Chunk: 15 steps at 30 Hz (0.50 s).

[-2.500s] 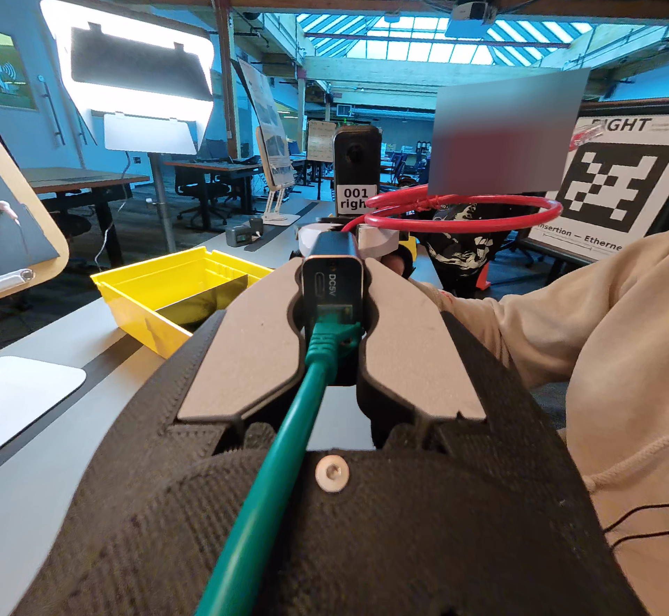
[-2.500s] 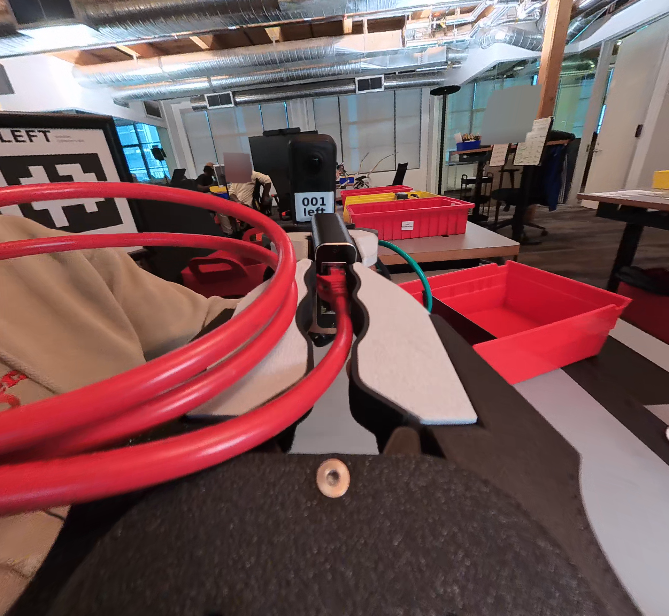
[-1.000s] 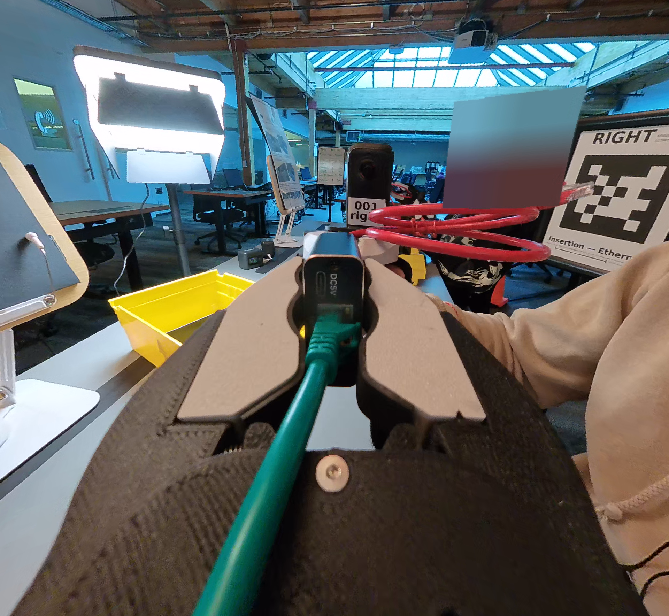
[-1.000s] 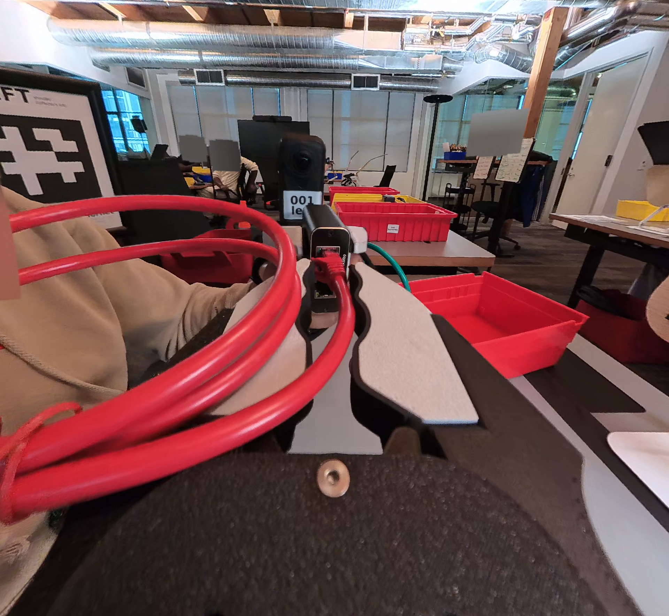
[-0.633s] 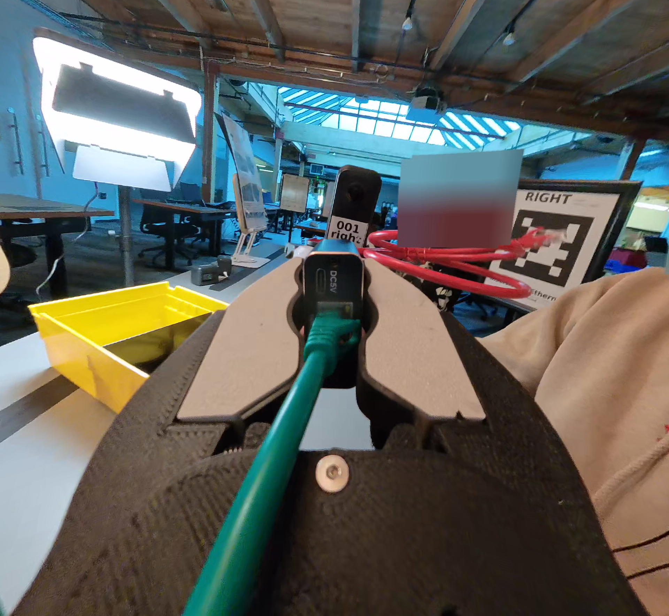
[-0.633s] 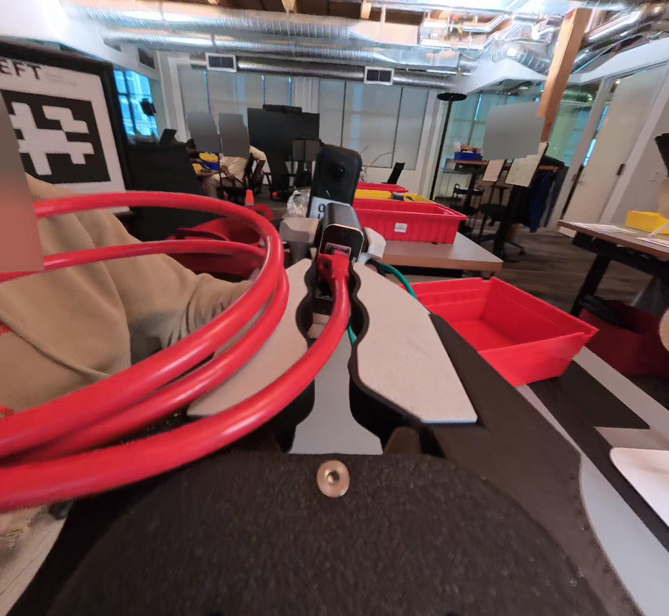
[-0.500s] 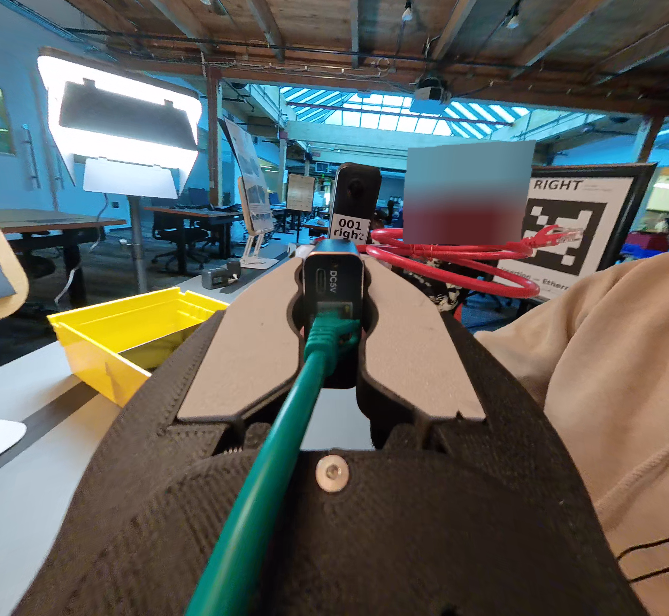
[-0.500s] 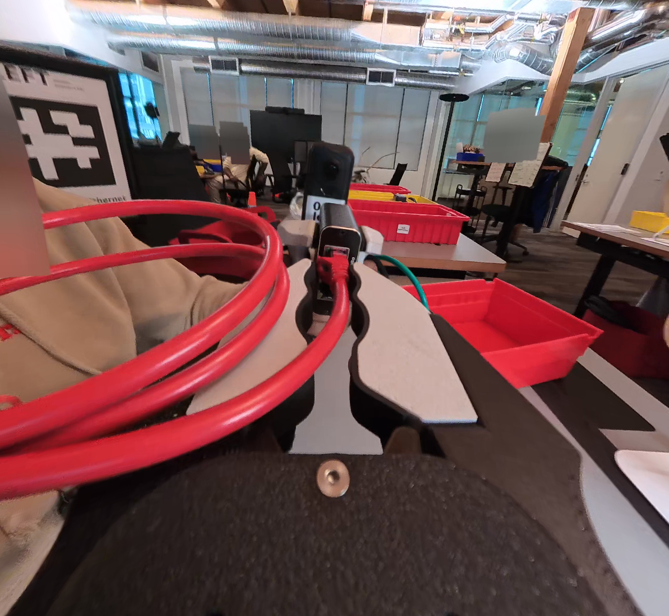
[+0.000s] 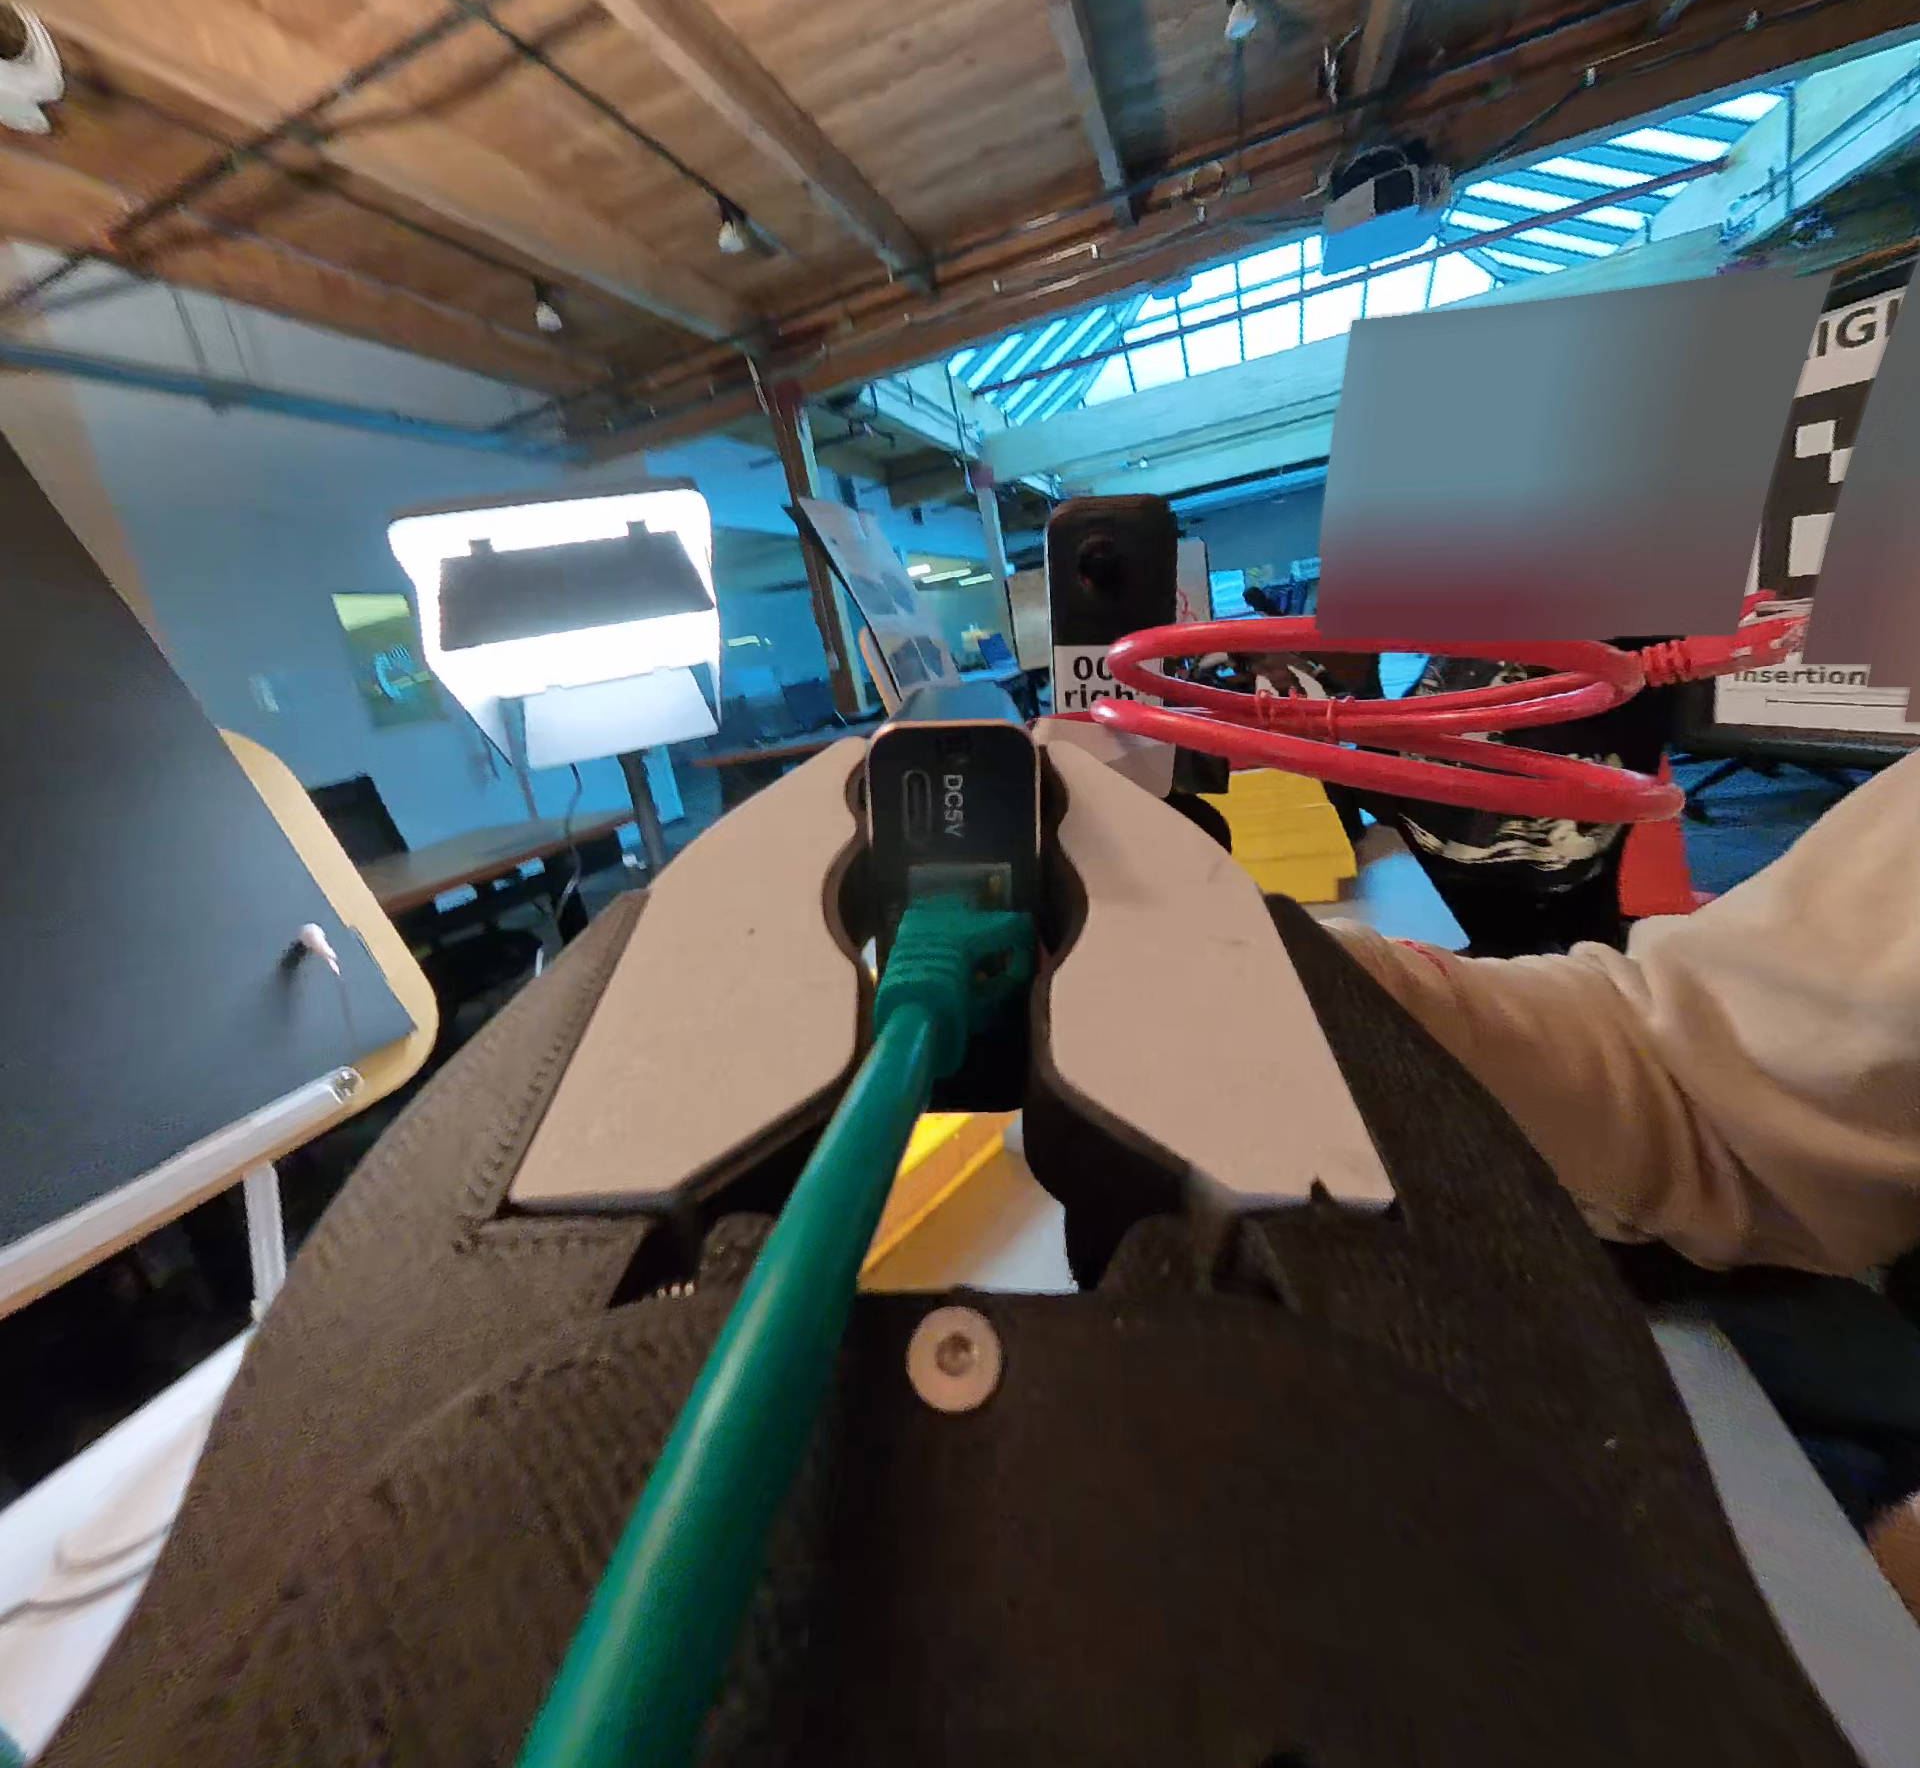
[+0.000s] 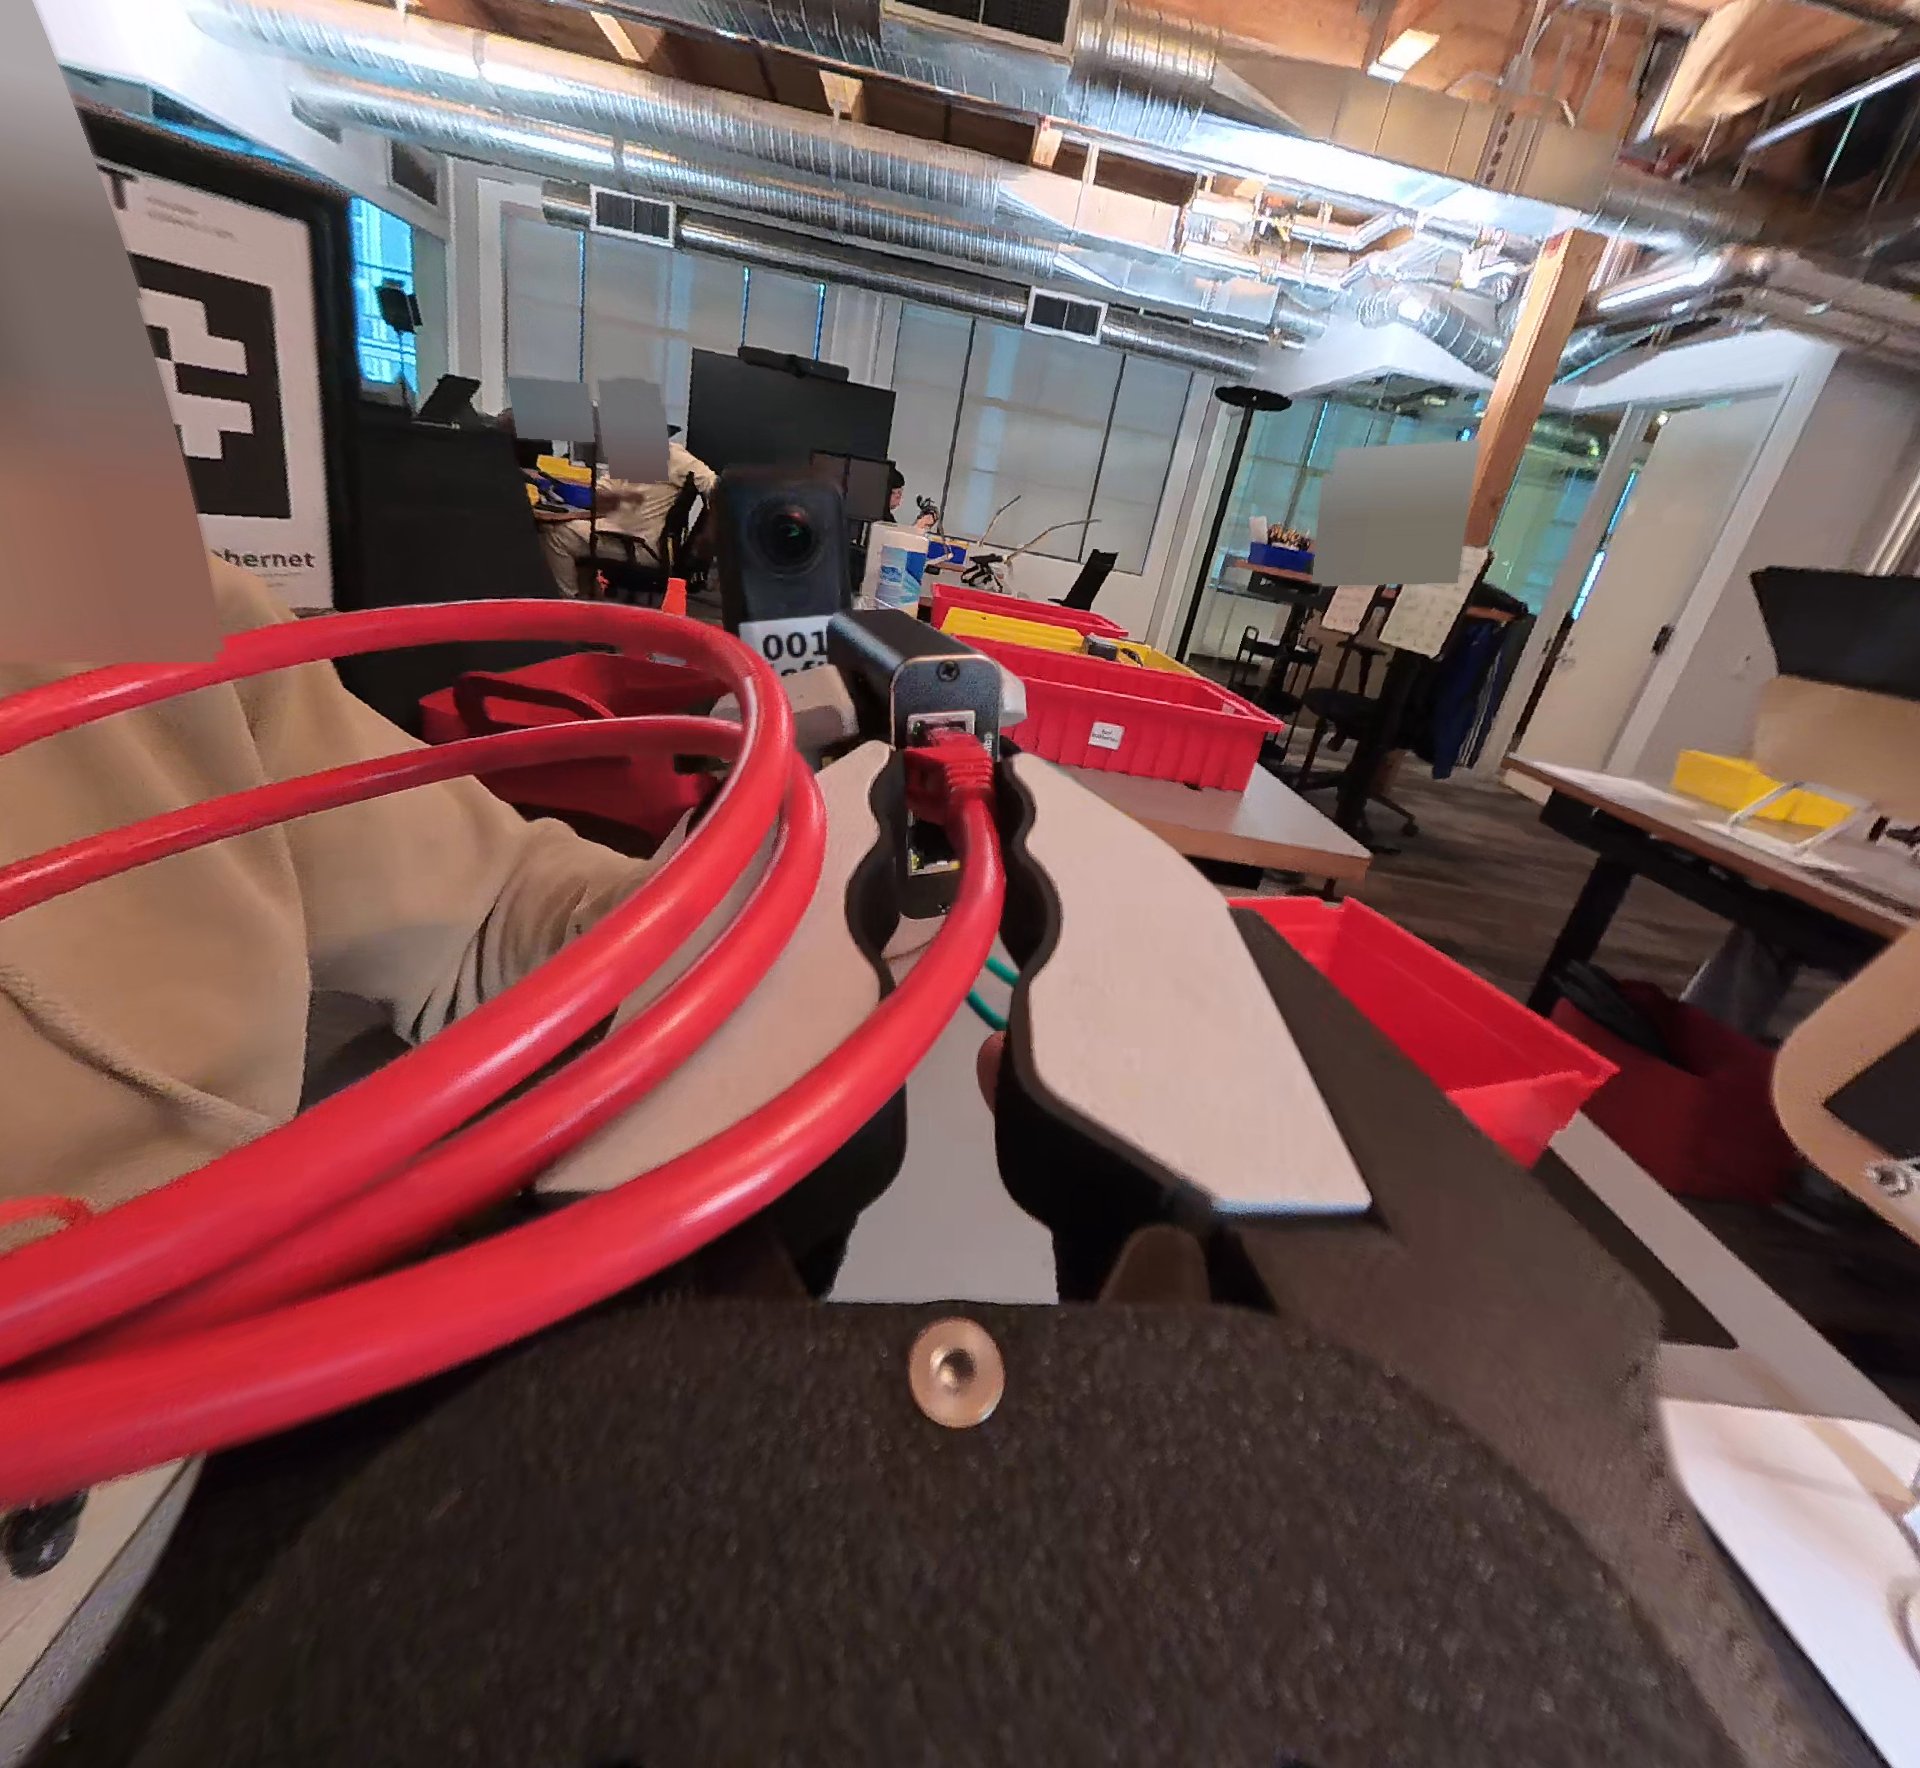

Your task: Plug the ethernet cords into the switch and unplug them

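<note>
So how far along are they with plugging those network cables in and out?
Plugging in looks done: the green cord sits in one end of the switch and the red cord in the other. Both the left gripper and right gripper clamp the switch between them. Unplugging both cords is left.

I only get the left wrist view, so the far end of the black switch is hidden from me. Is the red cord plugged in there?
Observer: Yes. The right wrist view shows the red plug pushed into the upper port of the switch.
Operator: Is there another hole?
Observer: Yes, the lower port just under it is empty.
Operator: What's next to that end?
Observer: A red bin sits on the table to its right.
</note>
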Motion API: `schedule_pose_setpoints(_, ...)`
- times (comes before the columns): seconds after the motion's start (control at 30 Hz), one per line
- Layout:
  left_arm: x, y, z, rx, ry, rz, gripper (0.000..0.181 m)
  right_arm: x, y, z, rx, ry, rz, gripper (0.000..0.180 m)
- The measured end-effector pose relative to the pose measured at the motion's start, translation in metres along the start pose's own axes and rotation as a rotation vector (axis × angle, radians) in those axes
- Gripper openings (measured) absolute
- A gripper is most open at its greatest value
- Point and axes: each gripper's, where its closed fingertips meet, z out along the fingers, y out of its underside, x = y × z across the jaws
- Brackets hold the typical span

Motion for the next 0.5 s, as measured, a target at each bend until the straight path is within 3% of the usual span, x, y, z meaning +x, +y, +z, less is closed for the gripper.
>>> schedule_pose_setpoints(0.03, 0.002, -0.003, -0.001, 0.015, 0.000, 0.018, 0.027, -0.002, -0.002, 0.001, 0.003, 0.002, -0.017, 0.015)
schedule_pose_setpoints(0.23, 0.002, -0.006, -0.002, -0.032, 0.009, 0.089, 0.027, 0.000, 0.000, 0.002, -0.011, 0.032, -0.050, 0.015)
schedule_pose_setpoints(0.5, -0.011, -0.002, -0.002, 0.000, 0.004, -0.057, 0.026, 0.010, 0.007, 0.003, -0.024, 0.044, 0.031, 0.017)
